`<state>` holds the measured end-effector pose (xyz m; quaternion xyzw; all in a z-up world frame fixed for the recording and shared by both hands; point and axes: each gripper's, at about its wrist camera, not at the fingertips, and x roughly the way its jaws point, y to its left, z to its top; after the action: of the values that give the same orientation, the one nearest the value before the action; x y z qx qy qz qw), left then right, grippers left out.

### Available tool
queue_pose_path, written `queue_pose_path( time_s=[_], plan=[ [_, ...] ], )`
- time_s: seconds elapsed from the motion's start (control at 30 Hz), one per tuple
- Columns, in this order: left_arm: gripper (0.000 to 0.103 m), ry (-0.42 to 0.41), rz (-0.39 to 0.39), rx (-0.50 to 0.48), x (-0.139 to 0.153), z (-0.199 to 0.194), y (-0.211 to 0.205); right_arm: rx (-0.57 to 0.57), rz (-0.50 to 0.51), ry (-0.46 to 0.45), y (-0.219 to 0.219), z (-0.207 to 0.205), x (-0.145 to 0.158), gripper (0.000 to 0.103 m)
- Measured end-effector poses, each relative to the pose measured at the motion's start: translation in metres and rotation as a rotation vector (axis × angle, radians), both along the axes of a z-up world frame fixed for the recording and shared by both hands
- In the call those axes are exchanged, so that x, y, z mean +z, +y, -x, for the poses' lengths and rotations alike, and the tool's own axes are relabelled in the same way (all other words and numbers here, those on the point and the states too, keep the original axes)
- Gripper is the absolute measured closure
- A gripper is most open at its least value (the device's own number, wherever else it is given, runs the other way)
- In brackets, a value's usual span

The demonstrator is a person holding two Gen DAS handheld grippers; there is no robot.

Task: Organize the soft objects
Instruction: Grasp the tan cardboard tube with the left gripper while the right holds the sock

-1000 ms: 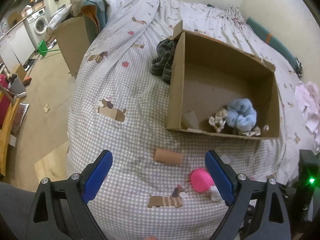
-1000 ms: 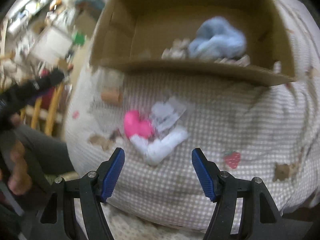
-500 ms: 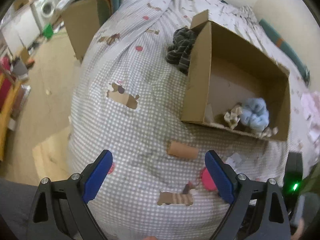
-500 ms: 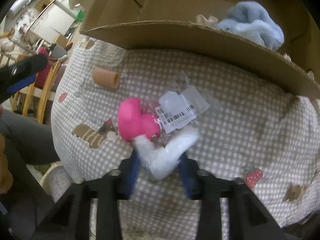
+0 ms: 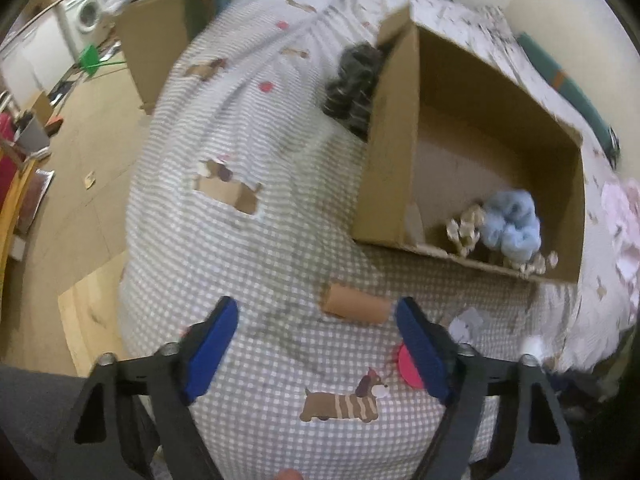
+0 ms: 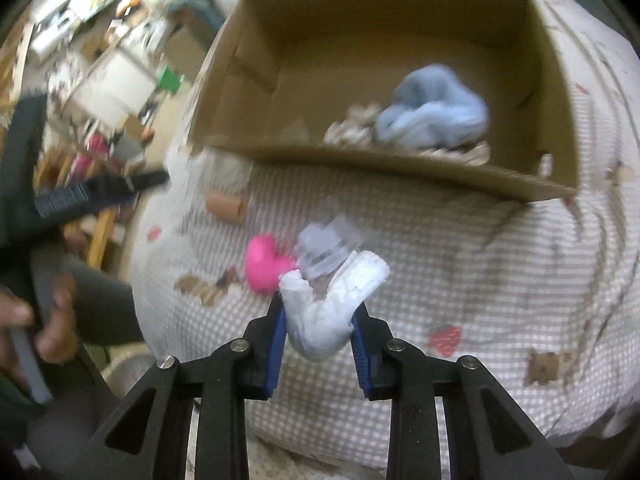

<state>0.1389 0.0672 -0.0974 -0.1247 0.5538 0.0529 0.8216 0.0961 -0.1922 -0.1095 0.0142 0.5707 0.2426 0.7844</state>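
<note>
The right tool (image 6: 318,330) is clamped on a white soft heart (image 6: 332,304), its blue pads pressed against either side of the heart's lower point. A pink soft heart (image 6: 264,266) sits just to the left of the white one, and a clear packet with a white label (image 6: 328,248) lies against both on their far side. All three are at the near edge of the bed (image 6: 460,260), which is covered in a grey checked sheet printed with dachshunds and strawberries.

Beyond them an open cardboard box (image 6: 384,160) rests on the bed. Inside, at its near wall, lies a light blue fluffy cloth (image 6: 432,114) on top of a beige patterned cloth (image 6: 352,130).

The left tool (image 5: 316,344) hangs over the near part of the bed with its fingers wide apart and nothing between them. A cardboard tube (image 5: 356,308) lies on the sheet just beyond its fingertips, between it and the box. A dark striped garment (image 5: 352,80) is bunched against the box's far left corner.
</note>
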Motion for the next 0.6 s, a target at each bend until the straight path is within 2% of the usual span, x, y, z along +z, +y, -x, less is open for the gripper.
queue_pose_path(
  time_s=[0.03,0.13,0.33,0.47,0.5,0.53,0.6],
  plan=[
    [0.043,0.014,-0.002,-0.018,-0.005,-0.003,-0.004,-0.015,0.001,-0.010,-0.004,-0.002,0.003,0.071],
    [0.054,0.051,0.028,-0.067,-0.021,-0.012,-0.017,-0.036,-0.008,-0.018,-0.008,-0.007,0.007,0.071],
    [0.054,0.115,0.034,-0.114,-0.056,-0.026,-0.035,-0.014,-0.013,-0.036,-0.007,-0.010,0.012,0.071],
    [0.054,0.114,0.021,-0.130,-0.065,-0.030,-0.040,0.002,-0.005,-0.022,-0.005,-0.011,0.007,0.071],
    [0.057,0.108,0.015,-0.130,-0.066,-0.031,-0.041,0.002,-0.006,-0.021,-0.005,-0.010,0.007,0.071],
    [0.064,0.106,0.011,-0.129,-0.066,-0.032,-0.041,0.002,-0.006,-0.020,-0.005,-0.009,0.007,0.071],
    [0.070,0.112,0.002,-0.128,-0.068,-0.033,-0.041,0.003,-0.011,-0.020,-0.005,-0.011,0.008,0.071]
  ],
)
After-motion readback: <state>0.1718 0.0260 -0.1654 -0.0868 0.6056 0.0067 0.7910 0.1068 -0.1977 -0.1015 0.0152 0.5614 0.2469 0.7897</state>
